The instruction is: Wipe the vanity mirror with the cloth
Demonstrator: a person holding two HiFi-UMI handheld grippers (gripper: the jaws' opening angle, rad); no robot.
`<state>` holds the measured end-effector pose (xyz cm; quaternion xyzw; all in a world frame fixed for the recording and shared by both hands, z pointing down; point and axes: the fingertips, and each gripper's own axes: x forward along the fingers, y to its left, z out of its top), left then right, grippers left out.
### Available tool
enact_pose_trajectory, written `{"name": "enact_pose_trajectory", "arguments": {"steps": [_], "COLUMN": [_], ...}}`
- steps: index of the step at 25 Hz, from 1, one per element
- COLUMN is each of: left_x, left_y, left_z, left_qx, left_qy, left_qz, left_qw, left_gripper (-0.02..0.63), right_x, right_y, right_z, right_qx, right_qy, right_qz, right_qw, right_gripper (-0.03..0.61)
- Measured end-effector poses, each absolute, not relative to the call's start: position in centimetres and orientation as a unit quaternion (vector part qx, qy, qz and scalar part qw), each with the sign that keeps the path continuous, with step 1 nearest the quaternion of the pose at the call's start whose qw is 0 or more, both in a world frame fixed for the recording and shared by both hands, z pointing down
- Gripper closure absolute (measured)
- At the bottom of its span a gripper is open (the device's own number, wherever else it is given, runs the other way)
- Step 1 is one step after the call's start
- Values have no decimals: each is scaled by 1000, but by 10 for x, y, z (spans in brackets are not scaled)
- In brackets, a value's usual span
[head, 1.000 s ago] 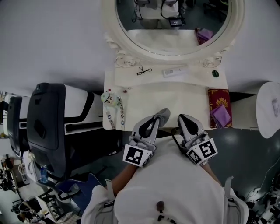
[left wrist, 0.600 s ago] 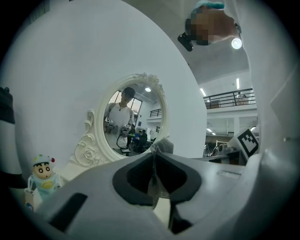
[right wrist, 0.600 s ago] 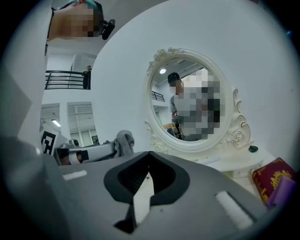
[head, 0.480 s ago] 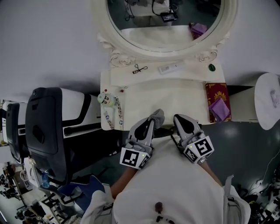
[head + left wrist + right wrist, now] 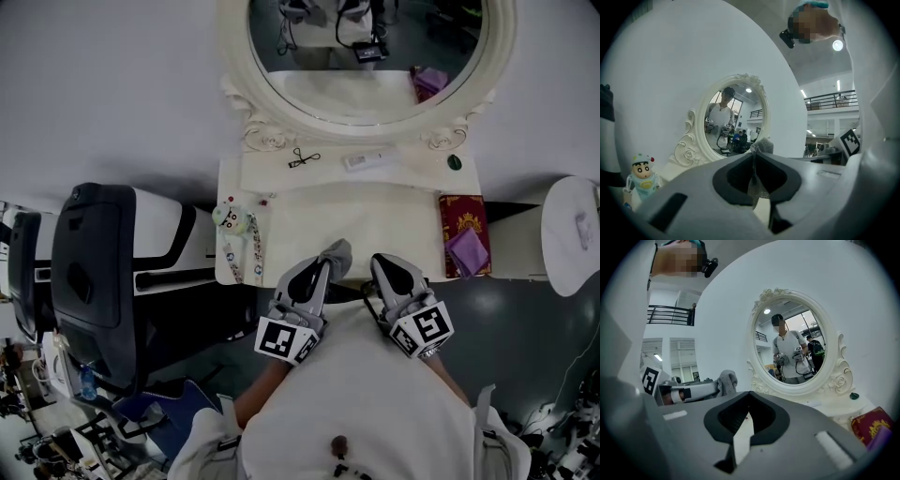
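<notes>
One mirror [image 5: 366, 56]; one cloth [image 5: 337, 251]; one figurine [image 5: 228, 217]; two grippers [image 5: 326, 264] [image 5: 382, 265]

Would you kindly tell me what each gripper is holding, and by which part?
The left gripper pinches the grey cloth by a bunched part that pokes past its tips. The right gripper holds nothing.

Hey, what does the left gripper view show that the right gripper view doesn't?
Only the left gripper view shows the cartoon figurine. Only the right gripper view shows the red box and the small green object. Both show the oval mirror and the grey cloth, which is pinched in the closed jaws of the left gripper.
</notes>
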<state>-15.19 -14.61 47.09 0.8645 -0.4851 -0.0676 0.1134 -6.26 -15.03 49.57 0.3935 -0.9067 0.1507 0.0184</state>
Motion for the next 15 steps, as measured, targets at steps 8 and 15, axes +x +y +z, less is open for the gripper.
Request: {"name": "enact_pose_trajectory", "arguments": {"steps": [8,15], "left_x": [-152,-166], "left_y": [-143,-137], "left_z": [474,475], "left_qx": [860,806], "left_qy": [-496,-574], "left_qz": [-57,-60], "left_qw": [103,128], "left_gripper": [591,592], "right_x": [-66,-75], "right_y": [-155,-169], "right_z": [501,492], "right_qx": [372,288], "right_qy": [-913,-940], "right_qz": [167,180], "right_qw": [18,42], "right_gripper": [571,571]}}
